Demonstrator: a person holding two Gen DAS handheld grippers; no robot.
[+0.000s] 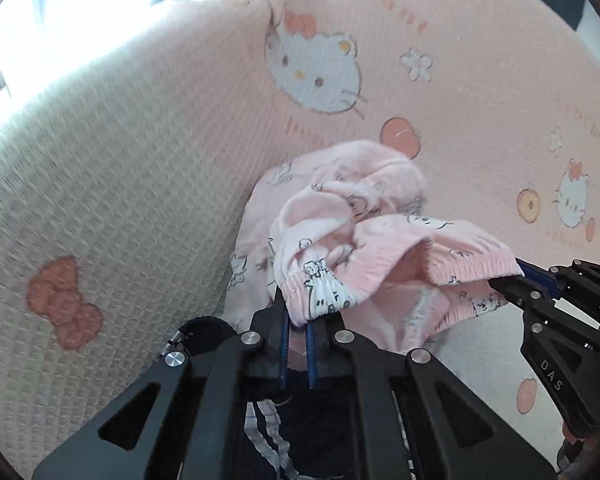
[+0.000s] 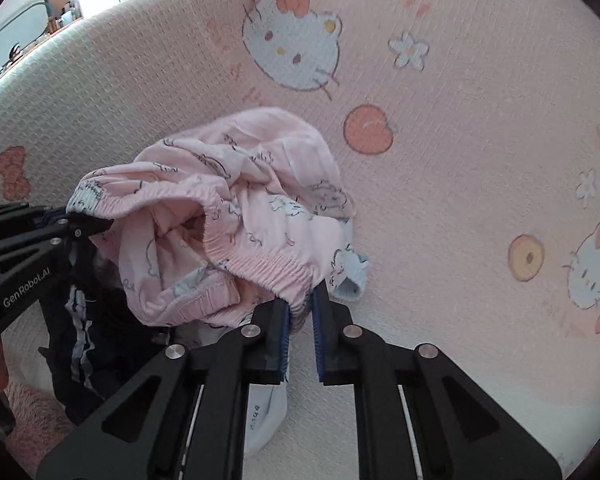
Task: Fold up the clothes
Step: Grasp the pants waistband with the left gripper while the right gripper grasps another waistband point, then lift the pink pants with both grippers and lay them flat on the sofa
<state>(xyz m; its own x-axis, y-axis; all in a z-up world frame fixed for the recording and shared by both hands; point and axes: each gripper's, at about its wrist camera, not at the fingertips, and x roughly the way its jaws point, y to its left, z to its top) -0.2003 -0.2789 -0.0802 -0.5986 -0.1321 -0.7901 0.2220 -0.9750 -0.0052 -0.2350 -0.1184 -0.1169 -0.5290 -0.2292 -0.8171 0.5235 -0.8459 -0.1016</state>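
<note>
Both grippers [image 1: 297, 320] [image 2: 301, 300] — clamped (tight) — on waistband [image 2: 256, 268]

Soft cotton shorts [image 2: 228, 216], waffle-textured bedspread [image 2: 460, 160]

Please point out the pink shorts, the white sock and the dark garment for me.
pink shorts [image 2: 260, 200]: right wrist view, on the crumpled printed fabric.
white sock [image 2: 266, 416]: right wrist view, on its foot section.
dark garment [image 2: 108, 352]: right wrist view, on its dark fabric.
</note>
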